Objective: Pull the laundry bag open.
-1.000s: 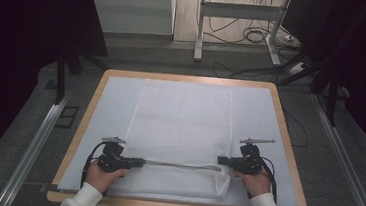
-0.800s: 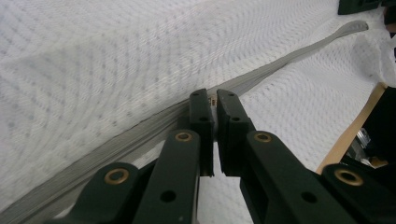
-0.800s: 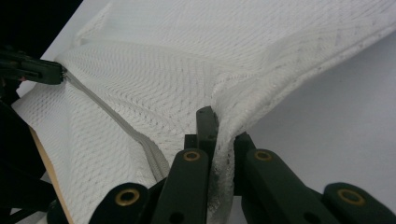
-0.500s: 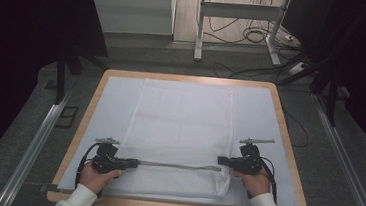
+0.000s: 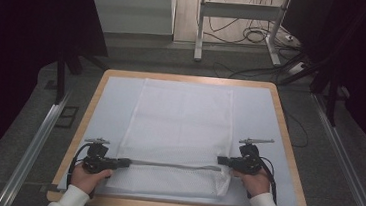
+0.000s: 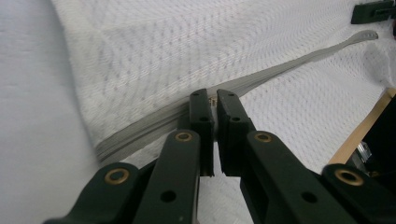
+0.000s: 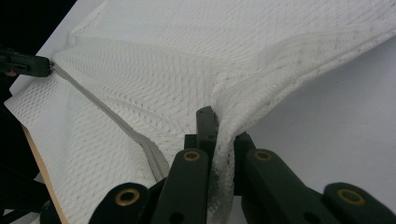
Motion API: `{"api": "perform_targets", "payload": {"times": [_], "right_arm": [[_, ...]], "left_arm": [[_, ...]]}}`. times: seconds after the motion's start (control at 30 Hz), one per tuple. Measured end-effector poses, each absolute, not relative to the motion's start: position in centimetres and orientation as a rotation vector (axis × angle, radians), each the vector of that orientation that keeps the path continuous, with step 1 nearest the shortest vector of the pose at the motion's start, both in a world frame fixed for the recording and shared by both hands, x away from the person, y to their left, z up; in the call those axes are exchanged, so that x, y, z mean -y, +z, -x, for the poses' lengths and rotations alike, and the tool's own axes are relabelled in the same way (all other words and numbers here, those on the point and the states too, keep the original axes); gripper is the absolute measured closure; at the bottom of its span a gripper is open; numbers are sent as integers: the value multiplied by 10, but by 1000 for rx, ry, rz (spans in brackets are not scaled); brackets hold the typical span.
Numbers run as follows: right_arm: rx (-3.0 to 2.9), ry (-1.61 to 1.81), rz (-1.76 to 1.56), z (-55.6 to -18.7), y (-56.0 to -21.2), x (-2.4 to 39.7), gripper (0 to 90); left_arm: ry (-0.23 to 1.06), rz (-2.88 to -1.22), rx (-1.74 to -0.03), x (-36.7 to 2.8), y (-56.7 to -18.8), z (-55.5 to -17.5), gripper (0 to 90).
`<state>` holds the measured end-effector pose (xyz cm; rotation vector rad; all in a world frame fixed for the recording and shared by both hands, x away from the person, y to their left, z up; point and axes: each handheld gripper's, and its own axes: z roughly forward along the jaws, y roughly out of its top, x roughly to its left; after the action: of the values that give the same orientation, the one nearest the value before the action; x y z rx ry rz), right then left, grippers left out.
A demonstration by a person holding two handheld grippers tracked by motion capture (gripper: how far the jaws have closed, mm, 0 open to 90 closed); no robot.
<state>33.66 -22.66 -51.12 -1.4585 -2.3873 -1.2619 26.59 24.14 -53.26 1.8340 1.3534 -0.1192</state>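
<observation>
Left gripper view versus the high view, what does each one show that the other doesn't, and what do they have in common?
The left gripper view alone shows the left gripper close up, its jaws pinched on a small metal piece, probably the zipper pull, at the grey zipper. The high view alone shows the wooden-edged table, the person's hands, the floor and the cables beyond. Both show the white mesh bag, the zipper running across its near end, and the right gripper at the bag's far edge.

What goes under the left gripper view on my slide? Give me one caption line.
Left gripper pinching the small metal zipper pull on the grey zipper of a white mesh laundry bag.
</observation>
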Motion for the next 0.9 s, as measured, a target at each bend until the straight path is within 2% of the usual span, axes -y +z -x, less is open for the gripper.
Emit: {"api": "perform_targets", "payload": {"times": [0.9], "right_arm": [[2392, -1251, 1465, -338, -513, 226, 882]], "left_arm": [[-101, -1769, -1409, -270, -535, -257, 869]]}}
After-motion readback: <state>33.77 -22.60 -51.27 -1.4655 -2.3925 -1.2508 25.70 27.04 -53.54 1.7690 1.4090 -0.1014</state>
